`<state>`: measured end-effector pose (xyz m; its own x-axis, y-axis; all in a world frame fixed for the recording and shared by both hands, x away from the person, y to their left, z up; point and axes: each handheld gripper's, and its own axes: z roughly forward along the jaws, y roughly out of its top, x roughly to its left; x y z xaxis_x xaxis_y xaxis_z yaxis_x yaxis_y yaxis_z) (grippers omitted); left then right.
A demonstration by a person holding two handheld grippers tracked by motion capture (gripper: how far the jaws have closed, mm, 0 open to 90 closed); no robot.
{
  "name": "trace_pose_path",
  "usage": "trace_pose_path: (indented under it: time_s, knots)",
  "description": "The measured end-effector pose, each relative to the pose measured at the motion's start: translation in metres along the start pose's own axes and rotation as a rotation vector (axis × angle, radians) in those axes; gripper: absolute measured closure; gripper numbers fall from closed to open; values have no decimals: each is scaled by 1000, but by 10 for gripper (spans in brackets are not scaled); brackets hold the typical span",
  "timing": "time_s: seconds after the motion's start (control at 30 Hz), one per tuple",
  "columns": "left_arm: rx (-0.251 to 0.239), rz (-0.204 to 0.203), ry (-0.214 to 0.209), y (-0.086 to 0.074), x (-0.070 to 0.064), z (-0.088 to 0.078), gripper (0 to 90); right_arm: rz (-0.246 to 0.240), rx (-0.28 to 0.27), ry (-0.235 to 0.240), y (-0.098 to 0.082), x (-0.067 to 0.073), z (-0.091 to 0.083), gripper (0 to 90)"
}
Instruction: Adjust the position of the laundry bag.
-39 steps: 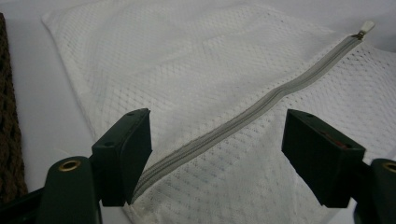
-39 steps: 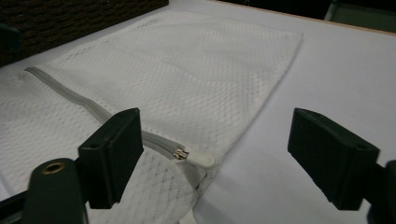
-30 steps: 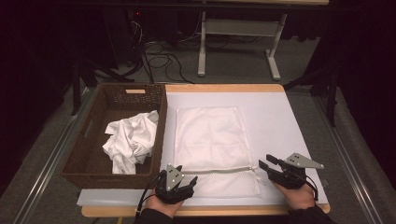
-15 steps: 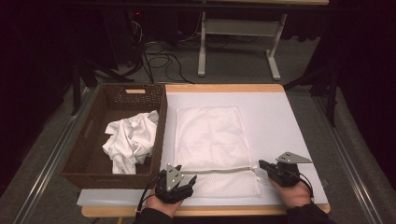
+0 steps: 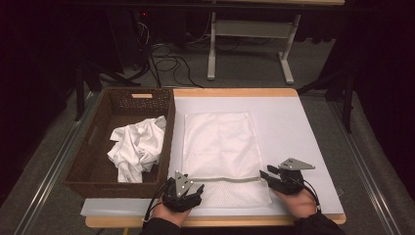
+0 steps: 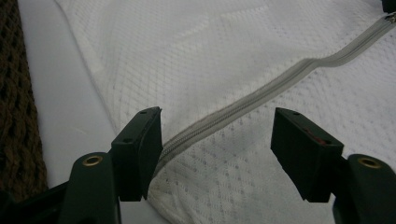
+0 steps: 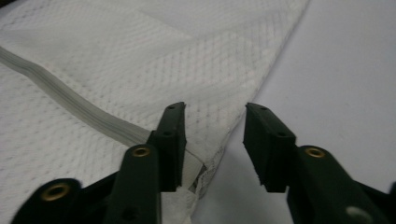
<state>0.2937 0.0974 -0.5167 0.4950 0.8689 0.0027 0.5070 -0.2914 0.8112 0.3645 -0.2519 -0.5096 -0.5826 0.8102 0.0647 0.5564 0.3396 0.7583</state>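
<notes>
**Two claws at either end of the zipper on a soft mesh bag**

Right claw (image 7: 214,144) first: its jaws have just been opening and now stand spread, pinching nothing, with the corner of the white mesh laundry bag (image 5: 220,147) and the end of the zipper (image 7: 70,105) lying at the inner jaw. Across the bag, the left claw (image 6: 217,149) is spread wide too, hovering over the other end of the zipper (image 6: 261,91), which runs out from beside one jaw; no pad presses on it.

The bag lies flat on the white mat in the middle of the table (image 5: 235,92), zipper along the near edge, both claws at that edge in the high view: left (image 5: 183,188), right (image 5: 279,177).

How will it handle? My read: very light, limp, thin netting that bunches and slides on the smooth mat. Not fragile, but the mesh can snag on a jaw edge. The zipper band is the stiffest line on it, so it is the best hold: pinch the tape or the seamed corner, not loose mesh. One end needs anchoring while the other is worked.

Off to the left, a brown wicker basket (image 5: 88,169) holds a crumpled white garment (image 5: 137,147), just beside the mat.
</notes>
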Motion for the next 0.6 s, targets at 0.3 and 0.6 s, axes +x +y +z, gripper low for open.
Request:
trace_pose_path:
  time_s: [0.3,0.6]
  knots:
    - [60,16,54,-2,-1,4,358,-34,56,-50,5,-2,12,683]
    - [97,-8,49,-5,-2,6,561,-67,66,-36,7,-3,12,900]
